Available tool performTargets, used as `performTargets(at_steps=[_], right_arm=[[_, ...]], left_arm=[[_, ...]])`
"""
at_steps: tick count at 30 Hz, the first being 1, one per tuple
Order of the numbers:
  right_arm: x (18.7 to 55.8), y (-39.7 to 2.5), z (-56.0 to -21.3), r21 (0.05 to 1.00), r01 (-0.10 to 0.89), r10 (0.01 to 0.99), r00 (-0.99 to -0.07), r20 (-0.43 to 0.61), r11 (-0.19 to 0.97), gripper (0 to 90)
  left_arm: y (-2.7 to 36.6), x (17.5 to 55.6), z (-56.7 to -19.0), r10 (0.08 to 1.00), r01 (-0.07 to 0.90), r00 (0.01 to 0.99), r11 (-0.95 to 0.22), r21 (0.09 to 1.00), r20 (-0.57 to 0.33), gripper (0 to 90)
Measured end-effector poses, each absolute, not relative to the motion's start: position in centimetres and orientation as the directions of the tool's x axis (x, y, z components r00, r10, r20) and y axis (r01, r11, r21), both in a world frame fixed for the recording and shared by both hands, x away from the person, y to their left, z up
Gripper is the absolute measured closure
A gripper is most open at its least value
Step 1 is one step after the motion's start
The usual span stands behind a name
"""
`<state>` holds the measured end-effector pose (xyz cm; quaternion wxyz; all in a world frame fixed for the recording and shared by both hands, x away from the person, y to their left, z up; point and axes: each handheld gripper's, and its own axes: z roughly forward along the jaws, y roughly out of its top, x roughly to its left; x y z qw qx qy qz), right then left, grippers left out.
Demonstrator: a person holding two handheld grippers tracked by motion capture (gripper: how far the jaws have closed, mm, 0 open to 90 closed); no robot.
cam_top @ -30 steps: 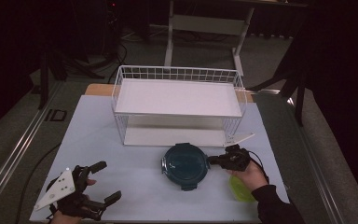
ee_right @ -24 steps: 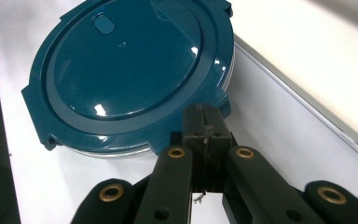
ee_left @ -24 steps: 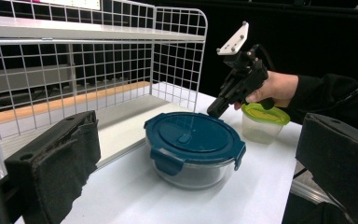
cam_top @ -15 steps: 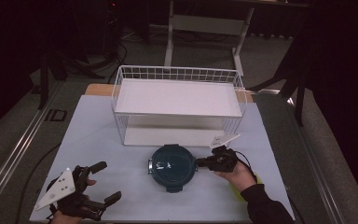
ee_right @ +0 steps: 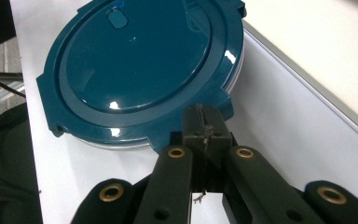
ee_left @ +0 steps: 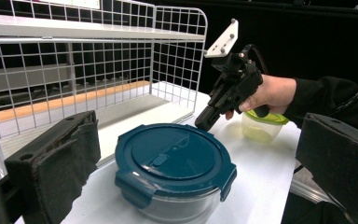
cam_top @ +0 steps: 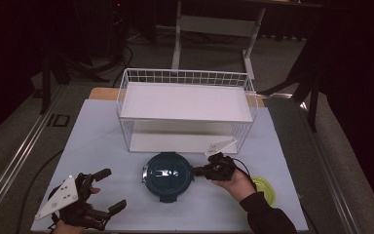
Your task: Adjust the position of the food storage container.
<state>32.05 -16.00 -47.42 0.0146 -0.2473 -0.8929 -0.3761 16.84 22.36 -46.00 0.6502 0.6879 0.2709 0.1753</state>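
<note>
Leftward across the worktop point(cam_top: 102, 146) since a second ago: the round container, pushed along by the right hand-held gripper.

High view: the container point(cam_top: 167, 176) now sits just ahead of the right hand-held gripper's point(cam_top: 197, 171) tips, touching them; the left hand-held gripper point(cam_top: 108, 191) rests well apart, jaws wide. Left gripper view: the container point(ee_left: 175, 170) lies between its spread jaws, farther off, with a wire rack point(ee_left: 88, 70) behind it and a small green-lidded cup point(ee_left: 262, 127) by the other hand. Right gripper view: jaws pressed together, tips against the container's point(ee_right: 140, 65) lid edge.
</note>
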Motion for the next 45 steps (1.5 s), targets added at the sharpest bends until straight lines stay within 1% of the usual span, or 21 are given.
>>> performTargets(at_steps=[7,10,12,16,22,23,26,27,28,29,30,31,32,34,36,38,39,42,43,44,45], right_arm=[[32.0,-14.2,-47.6,0.670,0.441,0.408,-0.886,0.221,0.597,90.0],[31.7,-13.7,-47.5,0.671,0.427,0.403,-0.892,0.204,0.606,90.0],[31.7,-13.7,-47.5,0.670,0.430,0.406,-0.890,0.206,0.605,90.0],[31.2,-14.1,-47.1,0.680,0.418,0.423,-0.890,0.173,0.602,90.0],[29.9,-15.1,-45.7,0.738,0.382,0.445,-0.887,0.123,0.557,89.5],[29.5,-15.2,-45.3,0.750,0.381,0.442,-0.887,0.132,0.540,84.5],[29.0,-15.2,-45.1,0.757,0.380,0.437,-0.889,0.139,0.532,82.1],[28.7,-15.2,-45.0,0.760,0.392,0.454,-0.879,0.144,0.519,78.2],[28.7,-15.2,-45.0,0.760,0.392,0.454,-0.879,0.144,0.519,78.2],[28.3,-15.3,-44.8,0.776,0.390,0.465,-0.874,0.142,0.496,74.6],[28.3,-15.3,-44.8,0.776,0.390,0.465,-0.874,0.142,0.496,74.6],[28.0,-15.3,-44.6,0.787,0.380,0.467,-0.874,0.134,0.486,66.6],[28.0,-15.3,-44.6,0.787,0.380,0.467,-0.874,0.134,0.486,66.6],[27.8,-15.3,-44.5,0.793,0.389,0.470,-0.870,0.149,0.469,57.2],[27.4,-15.2,-44.4,0.800,0.373,0.481,-0.868,0.121,0.471,48.8],[27.2,-15.2,-44.2,0.797,0.378,0.503,-0.858,0.110,0.471,47.5],[27.2,-15.3,-44.0,0.799,0.391,0.518,-0.847,0.118,0.457,44.0],[26.8,-15.7,-43.7,0.833,0.378,0.567,-0.818,0.096,0.403,26.6],[26.7,-15.9,-43.7,0.837,0.371,0.559,-0.823,0.097,0.402,21.2],[26.7,-16.0,-43.7,0.845,0.371,0.558,-0.823,0.107,0.386,18.5],[26.6,-16.2,-43.7,0.857,0.375,0.560,-0.819,0.127,0.353,20.3]], left_arm=[[22.2,16.8,-46.0,0.598,0.144,0.794,-0.012,0.990,-0.108,0.0],[22.3,16.9,-46.0,0.598,0.147,0.794,-0.010,0.989,-0.112,0.0],[22.4,16.9,-46.0,0.599,0.147,0.793,-0.009,0.989,-0.113,0.0],[22.5,16.9,-46.0,0.601,0.147,0.791,-0.004,0.989,-0.115,0.0],[22.4,16.9,-46.0,0.597,0.153,0.794,-0.013,0.988,-0.115,0.0],[22.3,16.9,-46.0,0.596,0.154,0.794,-0.016,0.988,-0.115,0.0],[22.2,16.9,-46.0,0.593,0.159,0.797,-0.022,0.987,-0.115,0.0],[22.1,16.9,-46.0,0.591,0.160,0.798,-0.024,0.987,-0.115,0.0],[22.1,16.9,-45.9,0.590,0.160,0.799,-0.025,0.987,-0.115,0.0],[22.1,16.9,-45.9,0.589,0.161,0.800,-0.027,0.987,-0.114,0.0],[22.1,17.0,-45.8,0.587,0.160,0.801,-0.030,0.987,-0.112,0.0],[22.1,17.0,-45.7,0.587,0.161,0.802,-0.028,0.987,-0.114,0.0],[22.1,17.0,-45.6,0.588,0.160,0.801,-0.025,0.987,-0.114,0.0],[22.1,17.0,-45.4,0.587,0.155,0.802,-0.024,0.988,-0.112,0.0],[22.0,17.2,-45.2,0.583,0.160,0.805,-0.028,0.987,-0.114,0.0],[21.9,17.5,-45.1,0.578,0.174,0.807,-0.038,0.984,-0.121,0.0],[21.8,17.6,-45.0,0.573,0.184,0.809,-0.040,0.982,-0.128,0.0],[21.6,18.3,-44.9,0.572,0.224,0.806,-0.060,0.973,-0.150,0.0],[21.6,18.5,-44.9,0.575,0.236,0.804,-0.074,0.969,-0.152,0.0],[21.5,19.0,-44.9,0.576,0.267,0.800,-0.093,0.959,-0.167,0.0],[21.4,19.3,-44.9,0.581,0.284,0.795,-0.101,0.953,-0.176,0.0]])
